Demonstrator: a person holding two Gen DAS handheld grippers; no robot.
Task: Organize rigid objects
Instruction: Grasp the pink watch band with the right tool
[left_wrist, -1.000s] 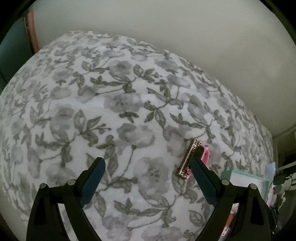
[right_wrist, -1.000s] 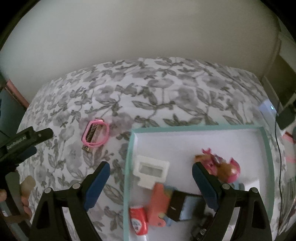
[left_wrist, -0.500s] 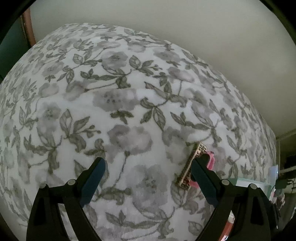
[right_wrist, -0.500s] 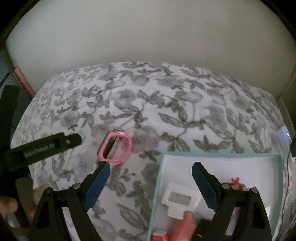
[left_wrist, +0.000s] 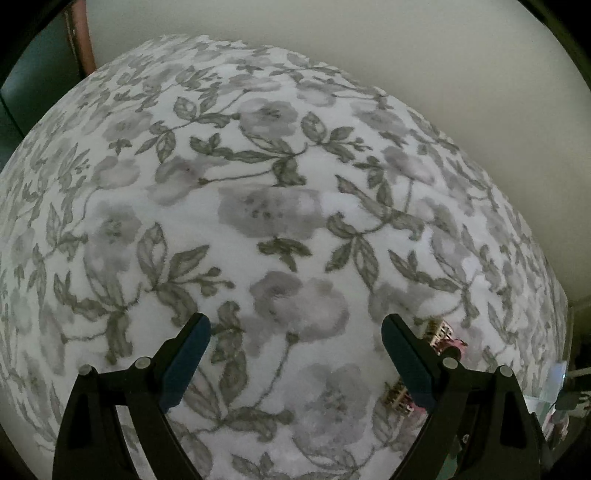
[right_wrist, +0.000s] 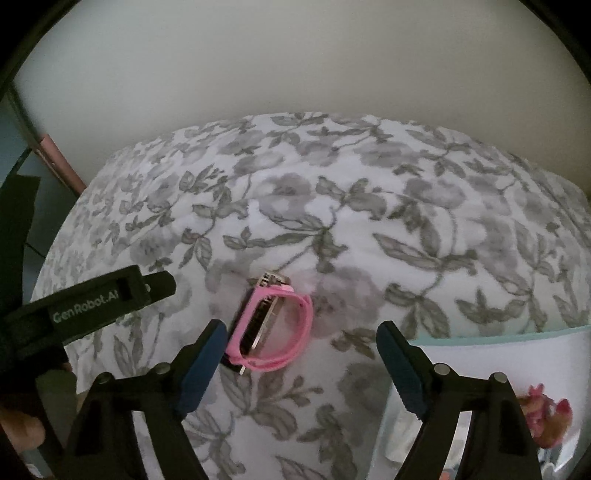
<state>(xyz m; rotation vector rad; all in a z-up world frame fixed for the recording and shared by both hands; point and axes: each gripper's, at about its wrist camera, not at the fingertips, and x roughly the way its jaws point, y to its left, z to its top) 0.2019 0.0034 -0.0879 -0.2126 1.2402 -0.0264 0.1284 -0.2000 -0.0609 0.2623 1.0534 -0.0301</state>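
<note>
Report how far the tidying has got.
Done: a pink toy already lies in the tray. In hand: nothing yet; the right gripper is closing around the pink band, which lies on the floral cloth wrapped round a patterned clip, pads not touching it. The left gripper is open and empty beside it. Left: grip the band and move it to the tray.

I see a white cloth printed with grey flowers and grey-green leaves covering the surface. On it lies a bright pink band looped around a gold-and-dark fretwork clip. My right tool has black arms with dark blue pads. A shallow white tray edged in pale teal holds a pink-and-tan toy figure.
</note>
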